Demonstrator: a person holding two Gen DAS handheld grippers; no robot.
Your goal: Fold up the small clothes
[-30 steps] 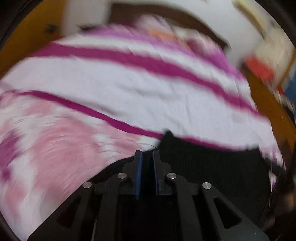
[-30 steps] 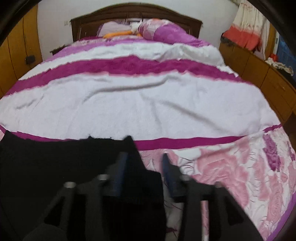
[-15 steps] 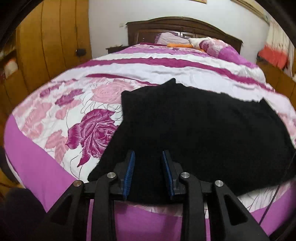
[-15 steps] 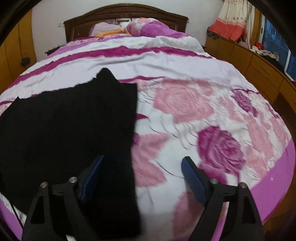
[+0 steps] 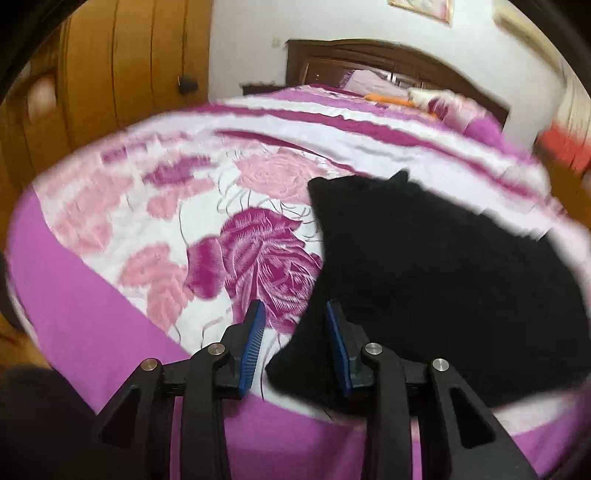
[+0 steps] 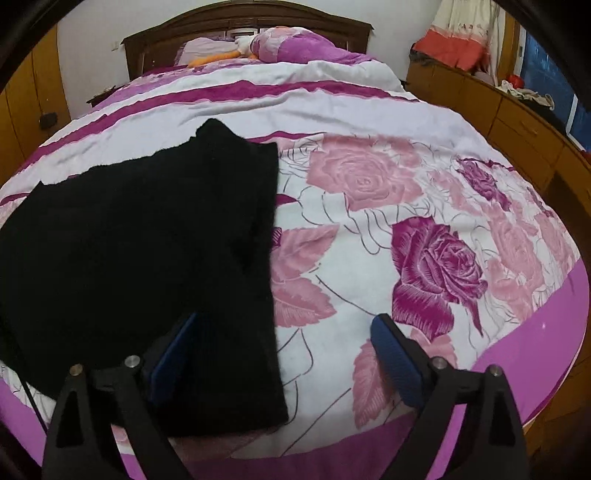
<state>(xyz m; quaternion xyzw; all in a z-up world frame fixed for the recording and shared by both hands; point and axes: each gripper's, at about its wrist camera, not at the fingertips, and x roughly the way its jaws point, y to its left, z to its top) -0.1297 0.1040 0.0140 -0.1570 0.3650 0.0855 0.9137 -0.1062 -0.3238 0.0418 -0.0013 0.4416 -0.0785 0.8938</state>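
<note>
A black garment (image 5: 443, 277) lies spread flat on the rose-patterned bedcover (image 5: 155, 206), near the foot of the bed. In the left wrist view its near left corner sits below and between the blue pads of my left gripper (image 5: 293, 310). Those jaws are opening a little and nothing is pinched. In the right wrist view the black garment (image 6: 140, 240) fills the left half. My right gripper (image 6: 284, 319) hovers over its right edge with its jaws spreading wide. The left finger is above the cloth, the right finger above bare bedcover (image 6: 406, 206).
The bed's purple foot edge (image 6: 535, 332) runs just under both grippers. Pillows (image 6: 295, 46) and a dark headboard (image 6: 243, 18) are at the far end. A wooden wardrobe (image 5: 122, 74) stands on the left, a low wooden dresser (image 6: 517, 110) with clothes on the right.
Both grippers have let go of the black garment and drawn back toward the foot of the bed. The left jaws went from shut to slightly apart, the right jaws much wider. The garment now lies flat.
</note>
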